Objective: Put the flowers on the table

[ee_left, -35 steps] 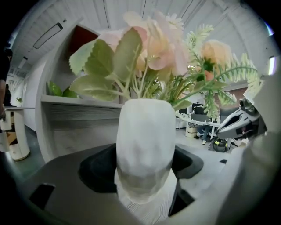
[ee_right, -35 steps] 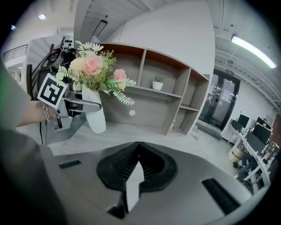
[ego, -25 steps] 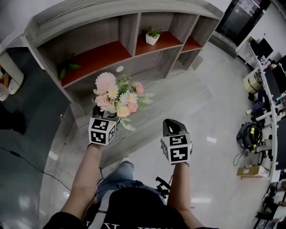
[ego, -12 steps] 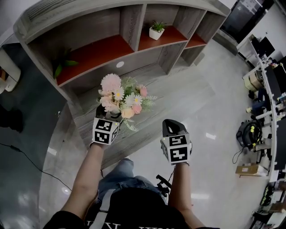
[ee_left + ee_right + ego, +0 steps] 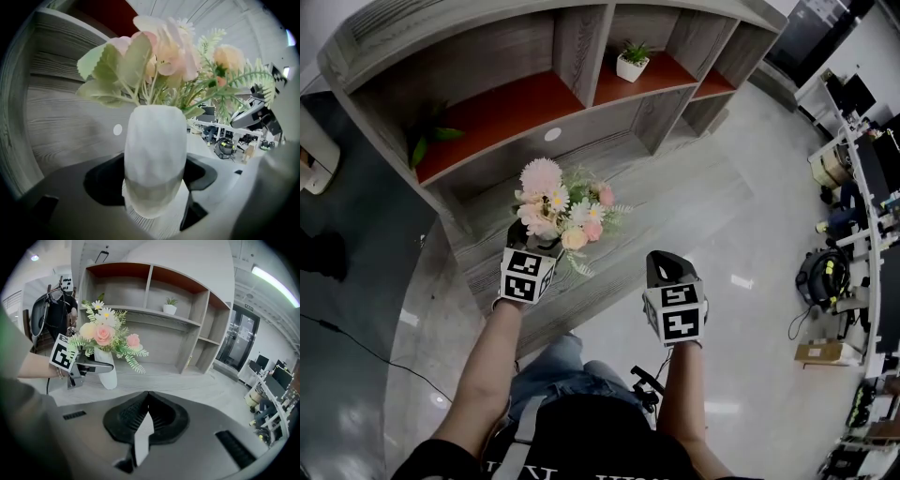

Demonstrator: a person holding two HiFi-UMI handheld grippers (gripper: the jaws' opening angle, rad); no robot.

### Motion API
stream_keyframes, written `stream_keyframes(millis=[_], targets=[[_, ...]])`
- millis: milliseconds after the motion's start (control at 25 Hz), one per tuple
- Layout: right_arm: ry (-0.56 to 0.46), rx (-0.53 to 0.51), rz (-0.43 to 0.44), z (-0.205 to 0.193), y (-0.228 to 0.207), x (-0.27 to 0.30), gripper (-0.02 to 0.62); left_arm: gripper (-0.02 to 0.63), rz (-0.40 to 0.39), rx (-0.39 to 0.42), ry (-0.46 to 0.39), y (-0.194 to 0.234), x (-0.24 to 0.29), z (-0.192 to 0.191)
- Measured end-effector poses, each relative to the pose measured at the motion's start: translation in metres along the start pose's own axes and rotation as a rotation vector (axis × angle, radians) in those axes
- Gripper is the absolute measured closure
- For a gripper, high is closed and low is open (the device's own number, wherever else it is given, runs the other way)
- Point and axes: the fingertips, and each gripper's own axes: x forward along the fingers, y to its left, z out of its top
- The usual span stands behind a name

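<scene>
The left gripper (image 5: 531,247) has its jaws clamped on either side of the white vase (image 5: 154,140), low on its body. The vase stands upright, its long axis vertical, with the flowers (image 5: 563,201) spreading above the jaws and away from the person.

The move to come turns on what lies below that vase. From the head view the bouquet hangs over the grey wooden table (image 5: 684,202), inside its near edge and toward its left end, in front of the shelf unit (image 5: 581,56). So the table lies straight beneath the vase's base, not off to a side; I'd judge a plain lowering along the vase's own axis is all that's called for. In the right gripper view the base sits close above the boards — whether it touches them I can't tell.

The right gripper (image 5: 665,269) has its jaws shut with nothing between them. It hangs over the pale floor (image 5: 769,234) off the table's near edge, well apart from the vase — the left is the only hand placed to set it down.
</scene>
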Motion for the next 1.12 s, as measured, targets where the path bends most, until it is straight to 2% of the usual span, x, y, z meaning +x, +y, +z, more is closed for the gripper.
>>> stream_keyframes(millis=[360,520,760,1000,1120], targets=[[0.004,-0.025,0.009,0.003,0.003,0.005,0.58,0.249,-0.029,0.069,0.03,-0.01,0.01,-0.002],[-0.004,-0.038,0.008,0.006,0.002,0.001,0.58,0.247,-0.002,0.042,0.028,-0.008,0.008,-0.003],[-0.012,-0.046,0.004,0.01,-0.003,0.0,0.58,0.247,0.003,0.051,0.018,-0.008,0.008,-0.002],[-0.025,-0.056,0.022,0.014,0.003,0.0,0.58,0.247,0.004,0.064,0.061,-0.008,0.008,-0.011],[-0.032,-0.056,0.02,0.015,0.003,-0.001,0.58,0.214,0.011,0.066,0.068,-0.007,0.004,-0.015]])
